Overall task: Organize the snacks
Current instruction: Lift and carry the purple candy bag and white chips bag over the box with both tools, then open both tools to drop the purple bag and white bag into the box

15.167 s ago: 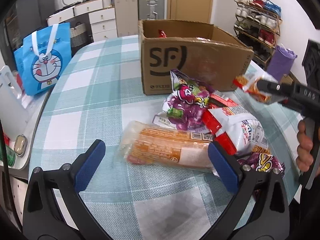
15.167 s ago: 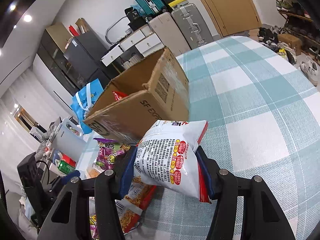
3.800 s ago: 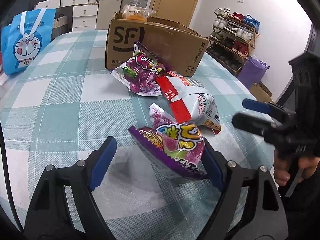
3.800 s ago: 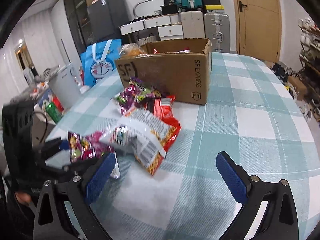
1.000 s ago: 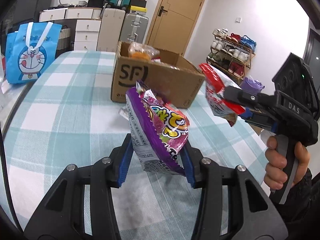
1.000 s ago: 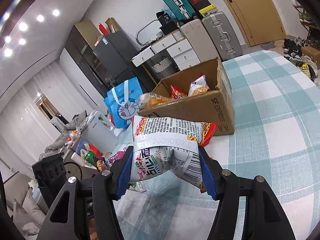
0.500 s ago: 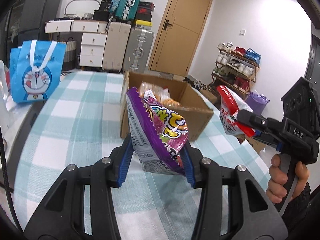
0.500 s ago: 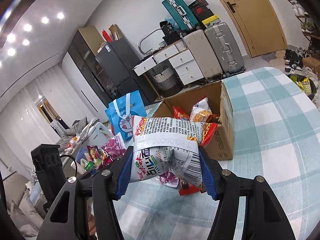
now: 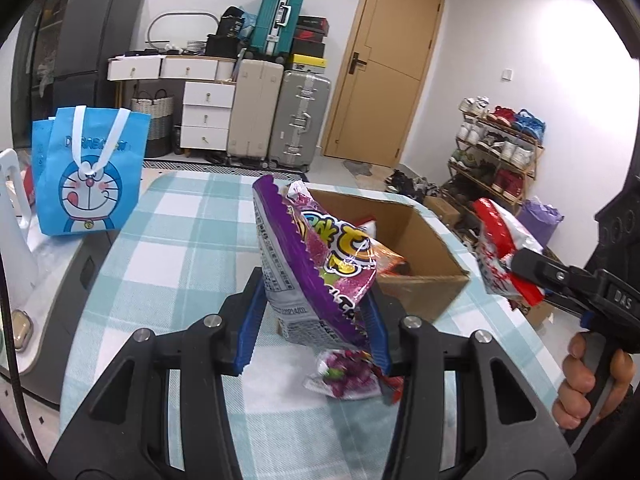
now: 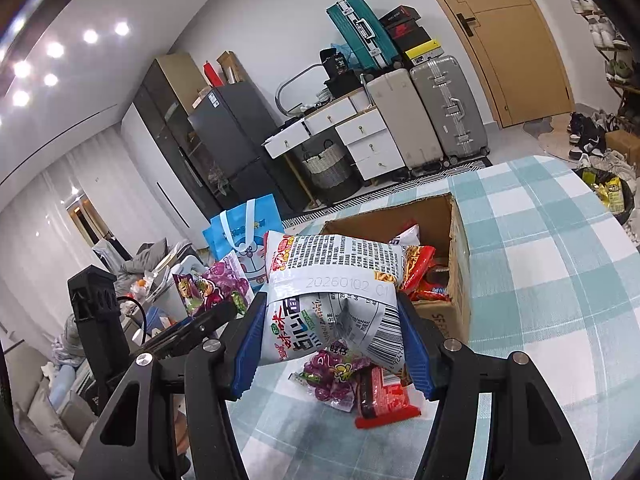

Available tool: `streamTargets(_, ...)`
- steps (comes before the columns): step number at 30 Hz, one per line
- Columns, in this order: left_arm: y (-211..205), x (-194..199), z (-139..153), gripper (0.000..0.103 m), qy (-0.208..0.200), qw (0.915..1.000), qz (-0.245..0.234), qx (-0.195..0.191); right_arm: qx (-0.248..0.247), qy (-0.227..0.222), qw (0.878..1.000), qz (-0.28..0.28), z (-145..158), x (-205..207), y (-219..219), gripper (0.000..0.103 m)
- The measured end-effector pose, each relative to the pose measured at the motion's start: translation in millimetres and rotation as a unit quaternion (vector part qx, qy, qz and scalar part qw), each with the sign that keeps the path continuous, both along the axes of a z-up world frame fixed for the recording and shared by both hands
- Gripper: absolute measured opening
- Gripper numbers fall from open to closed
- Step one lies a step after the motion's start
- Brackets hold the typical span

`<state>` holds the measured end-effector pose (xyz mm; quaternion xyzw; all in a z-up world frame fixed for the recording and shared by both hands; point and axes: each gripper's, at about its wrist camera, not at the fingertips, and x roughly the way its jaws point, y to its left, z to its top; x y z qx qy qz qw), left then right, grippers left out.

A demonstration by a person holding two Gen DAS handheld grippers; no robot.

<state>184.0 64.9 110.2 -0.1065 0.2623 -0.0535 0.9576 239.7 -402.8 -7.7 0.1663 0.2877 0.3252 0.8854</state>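
Note:
My left gripper (image 9: 312, 312) is shut on a purple snack bag (image 9: 316, 264) and holds it in the air in front of the open cardboard box (image 9: 424, 284). My right gripper (image 10: 334, 340) is shut on a white and red snack bag (image 10: 332, 292), also lifted above the table just short of the cardboard box (image 10: 456, 280). That right gripper (image 9: 516, 268) with its white and red bag (image 9: 500, 256) shows at the right of the left wrist view. Several snack bags lie inside the box. A purple grape bag (image 10: 332, 376) and a red packet (image 10: 380, 396) lie on the table below.
The table wears a teal checked cloth (image 9: 180, 232). A blue cartoon tote bag (image 9: 88, 176) stands at its far left edge. Suitcases (image 9: 280, 116), a white drawer unit and a shoe rack (image 9: 496, 152) stand beyond the table. A person's hand (image 9: 588, 380) grips the right tool.
Both grippers rose with their bags and came nearer the box, so its open inside now shows. The grips on both bags are unchanged.

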Motion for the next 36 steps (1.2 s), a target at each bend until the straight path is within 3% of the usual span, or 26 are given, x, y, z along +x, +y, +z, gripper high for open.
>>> streamTargets(12,6.0,41.3,-11.8,0.042,0.011,0.9997,0.019,0.013,-0.012,0.007,1.000,-0.012,2.5,27.8,7.6,0.062)
streamTargets(36,-48.8,112.7,-49.5,0.043,0.052,0.9975,-0.023,0.041,-0.019,0.030,0.999,-0.014,-19.8,79.0,17.1,0.062)
